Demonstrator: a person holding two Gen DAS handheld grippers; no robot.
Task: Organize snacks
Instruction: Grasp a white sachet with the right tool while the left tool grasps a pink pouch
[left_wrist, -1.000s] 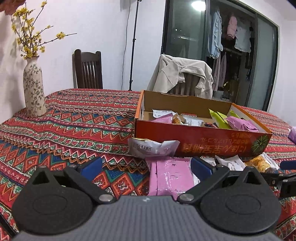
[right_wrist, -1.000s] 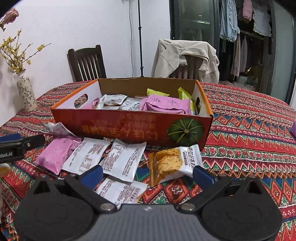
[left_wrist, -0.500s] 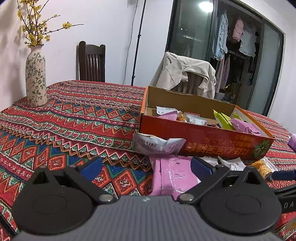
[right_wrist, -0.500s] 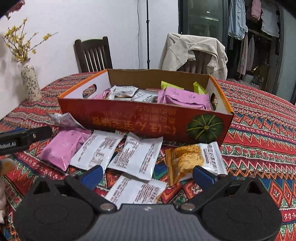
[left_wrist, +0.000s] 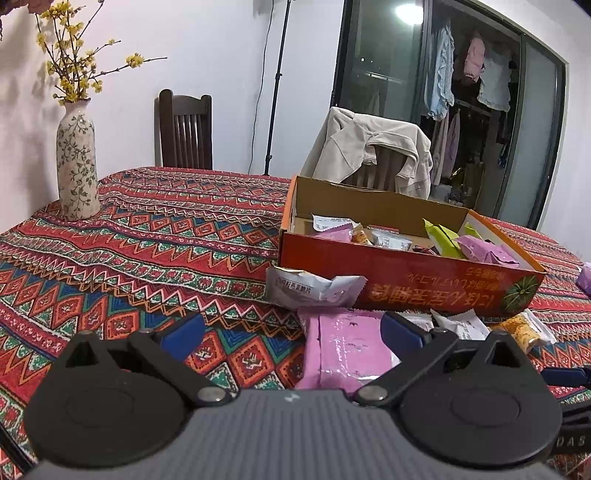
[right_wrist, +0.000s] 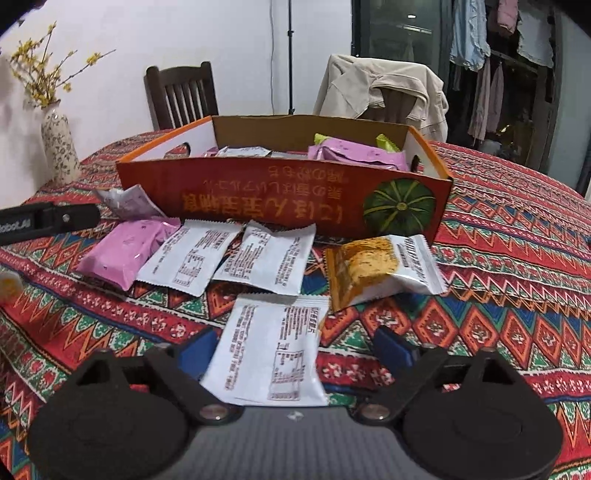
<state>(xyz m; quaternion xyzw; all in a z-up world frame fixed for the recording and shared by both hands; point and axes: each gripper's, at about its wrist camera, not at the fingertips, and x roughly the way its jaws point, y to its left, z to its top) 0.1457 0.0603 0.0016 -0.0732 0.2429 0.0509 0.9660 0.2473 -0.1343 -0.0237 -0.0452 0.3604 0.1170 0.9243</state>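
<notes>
Six packets lie loose on the patterned tablecloth (right_wrist: 517, 258) in front of the orange box (right_wrist: 280, 192), which already holds several snacks.

The right gripper (right_wrist: 295, 349) points down at the nearest white packet (right_wrist: 269, 347). Its jaws are closing, with that packet between them; one blue finger (right_wrist: 197, 349) is at the packet's left edge, while the other stands clear of its right side, so nothing is gripped yet.

The left gripper (left_wrist: 291, 328) hangs with its jaws wide apart and empty above the pink packet (left_wrist: 347, 350), which lies just inside its right finger rather than centred.

Risks, as I judge them:
- The white packet is flat and slick. Fingers closing on it from the sides could push it along the cloth or buckle it instead of lifting it.
- Only one finger is near the packet, so the closing may shove it sideways towards the yellow biscuit packet (right_wrist: 380, 269).
- Pads pressed too low could catch the tablecloth and drag it, shifting the other packets.
- A pinch on one corner would leave the packet dangling, and it may slip out on its way over the box's front wall.
- Both grippers work close together; the left one shows at the edge of the right view, so a careless reach could knock them together.
</notes>
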